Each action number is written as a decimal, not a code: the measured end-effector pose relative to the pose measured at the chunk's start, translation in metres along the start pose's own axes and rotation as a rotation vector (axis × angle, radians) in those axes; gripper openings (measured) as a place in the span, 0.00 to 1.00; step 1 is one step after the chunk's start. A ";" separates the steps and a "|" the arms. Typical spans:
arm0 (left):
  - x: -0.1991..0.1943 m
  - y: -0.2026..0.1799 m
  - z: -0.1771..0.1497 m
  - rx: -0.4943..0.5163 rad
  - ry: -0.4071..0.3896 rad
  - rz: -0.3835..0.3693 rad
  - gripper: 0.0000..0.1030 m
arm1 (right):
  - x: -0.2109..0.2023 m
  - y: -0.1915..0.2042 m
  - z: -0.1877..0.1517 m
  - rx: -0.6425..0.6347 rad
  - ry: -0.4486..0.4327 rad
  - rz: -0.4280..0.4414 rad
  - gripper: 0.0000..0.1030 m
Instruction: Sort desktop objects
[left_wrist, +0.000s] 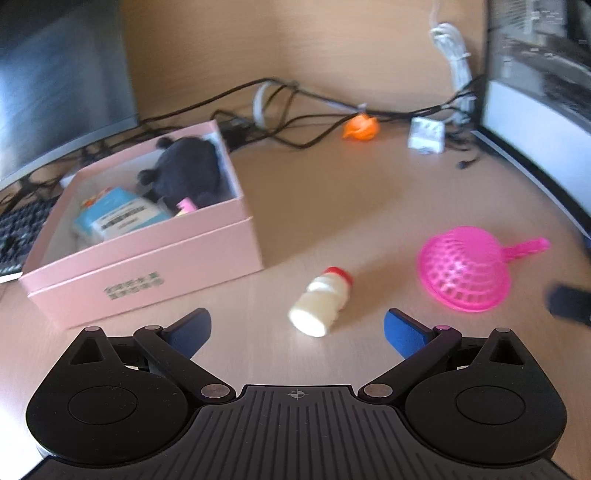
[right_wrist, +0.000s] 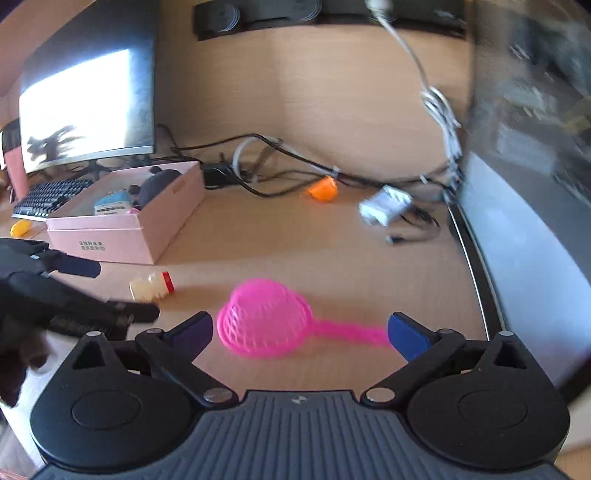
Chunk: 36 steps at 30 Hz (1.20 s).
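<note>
Two handheld grippers hover low over a wooden desk (left_wrist: 332, 192). The left gripper (left_wrist: 297, 330) has its blue fingers spread wide, with nothing between them. Just ahead of it a small white bottle (left_wrist: 319, 301) with a red cap lies on its side; it looks light, rigid and smooth, likely to roll, so a grip across its ribbed middle seems safest. The right gripper (right_wrist: 300, 332) is also spread and empty, straddling a pink plastic strainer (right_wrist: 264, 323) that rests on the desk. The strainer looks featherlight and springy; its thin handle seems easiest to pinch. A pink box (left_wrist: 147, 254), already holding a dark plush toy (left_wrist: 188, 170) and a blue packet (left_wrist: 118, 216), stands near the bottle. Farther back, tangled cables (left_wrist: 295, 110), an orange object (left_wrist: 360, 127) and a white adapter (left_wrist: 426, 136) sit well clear.
</note>
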<state>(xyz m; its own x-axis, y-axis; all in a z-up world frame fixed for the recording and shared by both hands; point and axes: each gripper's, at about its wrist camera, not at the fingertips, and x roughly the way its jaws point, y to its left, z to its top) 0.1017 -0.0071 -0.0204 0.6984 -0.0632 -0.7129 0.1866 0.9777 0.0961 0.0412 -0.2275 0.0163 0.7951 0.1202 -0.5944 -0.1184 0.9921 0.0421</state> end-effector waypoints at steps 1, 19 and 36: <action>0.000 0.002 0.000 -0.015 0.012 0.019 0.99 | -0.003 0.001 -0.004 -0.005 -0.002 0.007 1.00; -0.048 0.060 -0.030 -0.180 0.040 0.141 1.00 | 0.063 0.061 0.049 -0.266 -0.050 0.085 0.66; -0.065 0.082 -0.045 -0.229 0.015 0.112 1.00 | 0.039 0.104 0.009 -0.356 0.016 0.386 0.71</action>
<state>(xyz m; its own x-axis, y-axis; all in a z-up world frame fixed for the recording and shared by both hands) 0.0405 0.0858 0.0022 0.6952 0.0496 -0.7171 -0.0543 0.9984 0.0164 0.0656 -0.1195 0.0048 0.6449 0.4713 -0.6017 -0.5980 0.8014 -0.0132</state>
